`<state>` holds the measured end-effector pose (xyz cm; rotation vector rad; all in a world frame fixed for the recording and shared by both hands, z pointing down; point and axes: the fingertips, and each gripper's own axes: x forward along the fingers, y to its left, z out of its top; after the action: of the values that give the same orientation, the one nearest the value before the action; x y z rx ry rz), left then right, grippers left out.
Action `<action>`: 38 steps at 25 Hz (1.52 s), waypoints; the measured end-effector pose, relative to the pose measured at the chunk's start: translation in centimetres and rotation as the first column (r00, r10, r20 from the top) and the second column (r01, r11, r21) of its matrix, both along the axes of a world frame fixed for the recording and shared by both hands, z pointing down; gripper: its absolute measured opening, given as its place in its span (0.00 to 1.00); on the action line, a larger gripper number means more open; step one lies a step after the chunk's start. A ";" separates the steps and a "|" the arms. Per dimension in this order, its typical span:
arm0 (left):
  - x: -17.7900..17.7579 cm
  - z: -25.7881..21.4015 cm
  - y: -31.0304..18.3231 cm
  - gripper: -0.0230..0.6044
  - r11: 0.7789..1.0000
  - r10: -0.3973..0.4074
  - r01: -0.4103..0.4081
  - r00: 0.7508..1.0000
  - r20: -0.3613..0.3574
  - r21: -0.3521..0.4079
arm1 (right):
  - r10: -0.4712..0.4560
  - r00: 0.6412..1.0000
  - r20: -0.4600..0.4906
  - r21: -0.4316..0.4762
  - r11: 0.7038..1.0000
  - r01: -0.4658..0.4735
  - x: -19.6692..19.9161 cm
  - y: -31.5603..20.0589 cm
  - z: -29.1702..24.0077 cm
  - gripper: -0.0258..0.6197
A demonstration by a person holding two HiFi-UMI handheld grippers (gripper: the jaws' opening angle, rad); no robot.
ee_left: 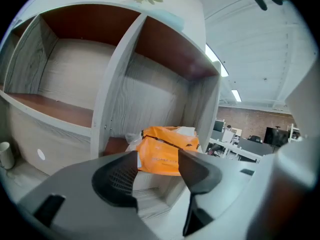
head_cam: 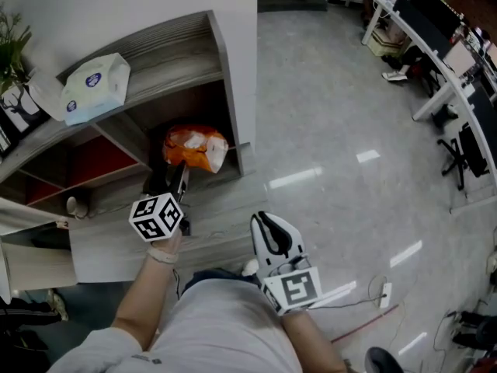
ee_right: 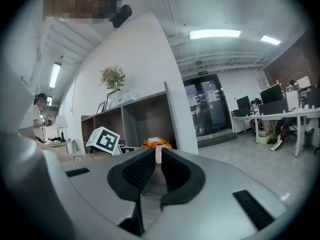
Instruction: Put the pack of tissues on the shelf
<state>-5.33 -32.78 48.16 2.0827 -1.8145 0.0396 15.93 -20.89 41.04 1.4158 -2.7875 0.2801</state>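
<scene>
**Head view.** My left tool (head_cam: pixel 178 181) faces the shelf (head_cam: pixel 220 68). The orange pack of tissues (head_cam: pixel 194 148), probably the task's pack, lies in the lower right compartment.

**Left gripper view.** Jaws spread, clear of the pack. Placing looks done; next, back straight out.

**Right gripper view.** My right tool (ee_right: pixel 156 171) is pressed together, empty.

Nothing can be read. The tissue pack (head_cam: pixel 97 86) atop the shelf (head_cam: pixel 178 45) carries round purple labels, the orange bag (ee_left: pixel 165 151) faint lettering, and a small sign (ee_right: pixel 203 73) sits above the glass doors (ee_right: pixel 212 109): all too blurred or small
</scene>
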 end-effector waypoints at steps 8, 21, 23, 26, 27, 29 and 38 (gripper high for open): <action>-1.0 -4.3 3.5 0.38 0.995 0.067 -0.067 0.998 -0.004 0.074 | -0.125 0.992 0.000 -0.003 0.992 0.125 -4.5 -0.5 -0.2 0.11; -7.4 -7.6 11.5 0.14 0.990 0.076 -0.078 0.997 0.019 0.118 | -0.321 0.947 0.027 0.034 0.947 0.320 -15.6 0.7 -2.0 0.11; -8.3 -7.7 12.8 0.12 0.990 0.077 -0.080 0.997 0.030 0.116 | -0.341 0.939 0.049 0.041 0.940 0.339 -17.3 1.1 -2.5 0.11; -9.6 -7.5 14.5 0.10 0.991 0.065 -0.068 0.997 0.031 0.115 | -0.384 0.922 0.048 0.040 0.923 0.382 -19.6 1.8 -2.4 0.11; -10.1 -7.4 15.0 0.10 0.992 0.058 -0.061 0.998 0.028 0.113 | -0.399 0.916 0.046 0.041 0.917 0.398 -20.3 2.0 -2.3 0.11; -10.9 -7.2 15.9 0.09 0.993 0.049 -0.051 0.999 0.020 0.106 | -0.425 0.904 0.043 0.041 0.905 0.424 -21.7 2.4 -2.2 0.11; -13.3 -7.1 18.8 0.09 0.994 0.019 -0.022 0.999 0.030 0.106 | -0.498 0.867 0.018 0.042 0.867 0.497 -25.2 4.4 -2.0 0.11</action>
<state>-18.64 -13.95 41.09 2.1841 -1.8501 -0.0221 -9.32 -16.48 39.03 0.6454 -3.0584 0.2389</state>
